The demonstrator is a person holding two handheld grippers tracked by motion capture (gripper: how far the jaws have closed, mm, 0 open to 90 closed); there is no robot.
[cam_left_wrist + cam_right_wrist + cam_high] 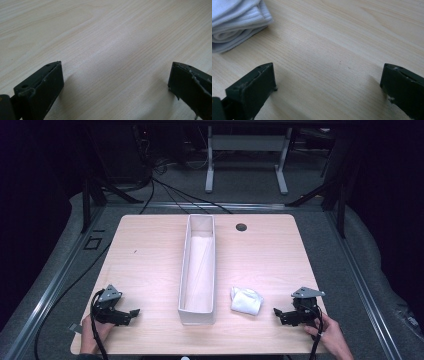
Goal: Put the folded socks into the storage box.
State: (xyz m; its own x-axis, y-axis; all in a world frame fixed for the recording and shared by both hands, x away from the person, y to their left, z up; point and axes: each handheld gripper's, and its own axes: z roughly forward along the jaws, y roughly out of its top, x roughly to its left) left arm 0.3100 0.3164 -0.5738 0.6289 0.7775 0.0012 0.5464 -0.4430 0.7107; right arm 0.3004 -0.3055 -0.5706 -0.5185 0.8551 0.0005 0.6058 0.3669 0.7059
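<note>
A long, narrow white box (197, 270) stands open-topped down the middle of the wooden table (150, 255). To its right, near the front, lies a folded white sock bundle (246, 300) (234, 20). My left gripper (131, 314) (115, 75) rests low at the front left, its jaws wide apart over bare wood, open. At the front right my right gripper (279, 314) (327, 75) points toward the sock bundle and stands open, with bare table between its jaws; the bundle lies ahead and to the left in the right gripper view.
A dark cable hole (241, 227) sits in the table's far right part. Black cables (170, 195) and a white desk frame (247, 157) lie on the floor beyond the table. Dark stands flank the far corners.
</note>
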